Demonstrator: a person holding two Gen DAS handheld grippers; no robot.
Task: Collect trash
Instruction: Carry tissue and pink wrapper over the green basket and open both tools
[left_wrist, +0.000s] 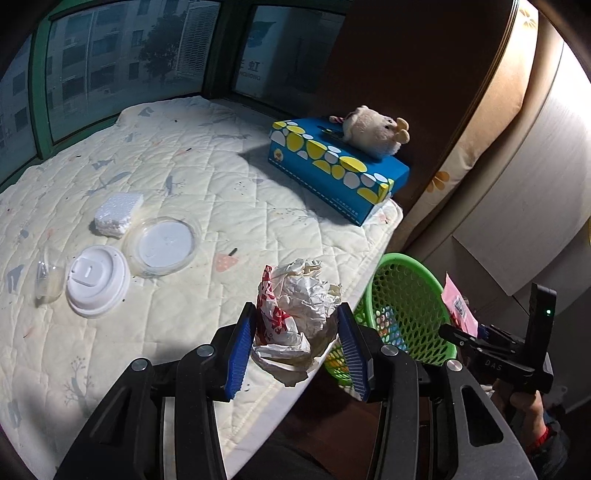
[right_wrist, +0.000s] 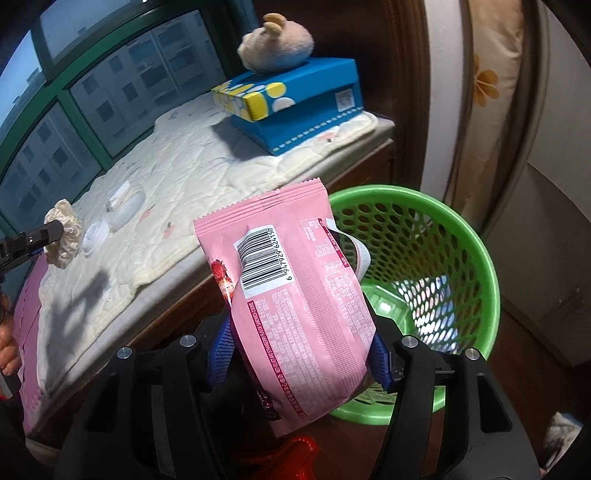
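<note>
Quilted cream bedding (left_wrist: 207, 192) covers the bed under a green-framed window, and its padded edge runs just beside a green mesh basket (right_wrist: 424, 258) standing on the floor. From where I steer, my left claw (left_wrist: 297, 334) is clamped on a crumpled ball of white and red paper (left_wrist: 299, 306) near that edge, with the basket just beyond it. My right claw (right_wrist: 301, 350) grips a glossy pink snack wrapper (right_wrist: 295, 280) over the near rim of the basket; colourful scraps show through its mesh in the left view. Back on the bedding lie a white plastic lid (left_wrist: 98, 280), a clear round lid (left_wrist: 162, 245), a small clear cup (left_wrist: 48, 278) and a white foam block (left_wrist: 118, 214). A blue tissue box (left_wrist: 332, 166) carries a plush toy (left_wrist: 375, 133).
</note>
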